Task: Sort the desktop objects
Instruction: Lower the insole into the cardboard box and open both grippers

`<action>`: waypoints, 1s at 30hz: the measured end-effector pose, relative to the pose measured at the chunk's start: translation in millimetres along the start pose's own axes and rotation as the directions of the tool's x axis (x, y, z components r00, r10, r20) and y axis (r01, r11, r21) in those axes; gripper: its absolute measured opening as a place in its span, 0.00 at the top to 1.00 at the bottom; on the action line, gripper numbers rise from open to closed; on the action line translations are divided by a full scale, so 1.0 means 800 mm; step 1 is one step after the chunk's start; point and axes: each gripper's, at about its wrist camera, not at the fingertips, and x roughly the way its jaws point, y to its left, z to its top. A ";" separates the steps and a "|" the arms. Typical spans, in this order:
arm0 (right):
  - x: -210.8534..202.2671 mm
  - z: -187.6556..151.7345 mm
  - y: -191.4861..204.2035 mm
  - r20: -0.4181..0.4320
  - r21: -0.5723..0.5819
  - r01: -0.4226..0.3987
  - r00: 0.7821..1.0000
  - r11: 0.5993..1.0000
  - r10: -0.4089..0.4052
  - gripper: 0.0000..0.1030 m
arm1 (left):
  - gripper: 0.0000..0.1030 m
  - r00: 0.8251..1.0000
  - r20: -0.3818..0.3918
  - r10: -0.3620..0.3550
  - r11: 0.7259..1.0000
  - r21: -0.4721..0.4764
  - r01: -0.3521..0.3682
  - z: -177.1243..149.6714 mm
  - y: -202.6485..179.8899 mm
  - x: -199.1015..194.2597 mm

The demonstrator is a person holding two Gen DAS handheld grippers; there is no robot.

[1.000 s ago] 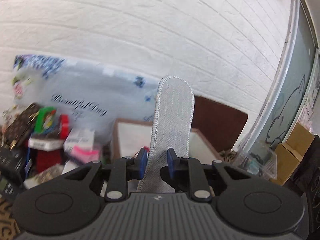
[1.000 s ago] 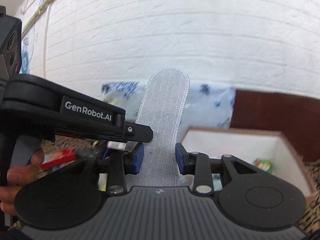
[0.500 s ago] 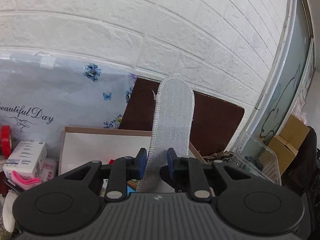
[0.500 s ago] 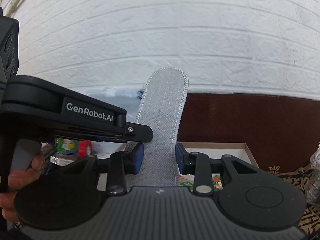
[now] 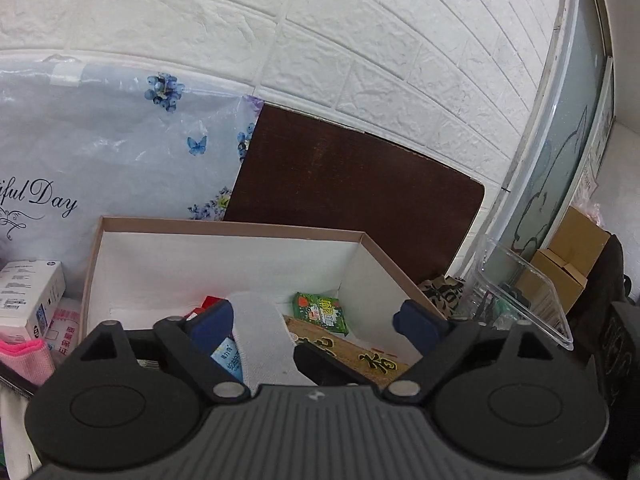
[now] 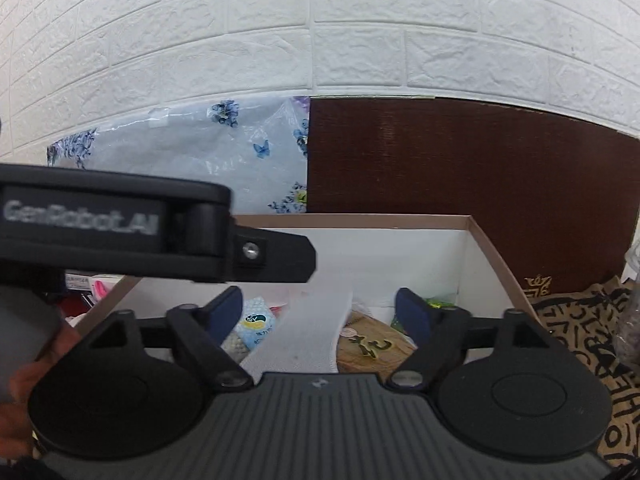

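Note:
A grey fabric insole lies in the open cardboard box, between the spread fingers of my left gripper, which is open above the box. The insole also shows in the right wrist view, blurred, between the spread fingers of my right gripper, also open over the same box. The box holds a green packet, a tan packet with black characters and a blue-white packet. The left gripper's body crosses the right wrist view at left.
A floral plastic bag and a dark brown board lean on the white brick wall behind the box. White boxes and a pink cloth lie left of it. A clear plastic container stands right.
Both grippers opened and let go of the insole, which dropped from upright into the box. Both views moved closer over the box.

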 end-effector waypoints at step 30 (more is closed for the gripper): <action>-0.107 0.001 0.064 -0.031 -0.075 0.032 0.999 0.997 -0.035 0.04 | 0.03 0.987 0.010 0.158 0.983 -0.095 -0.156 -0.065 -0.006 -0.148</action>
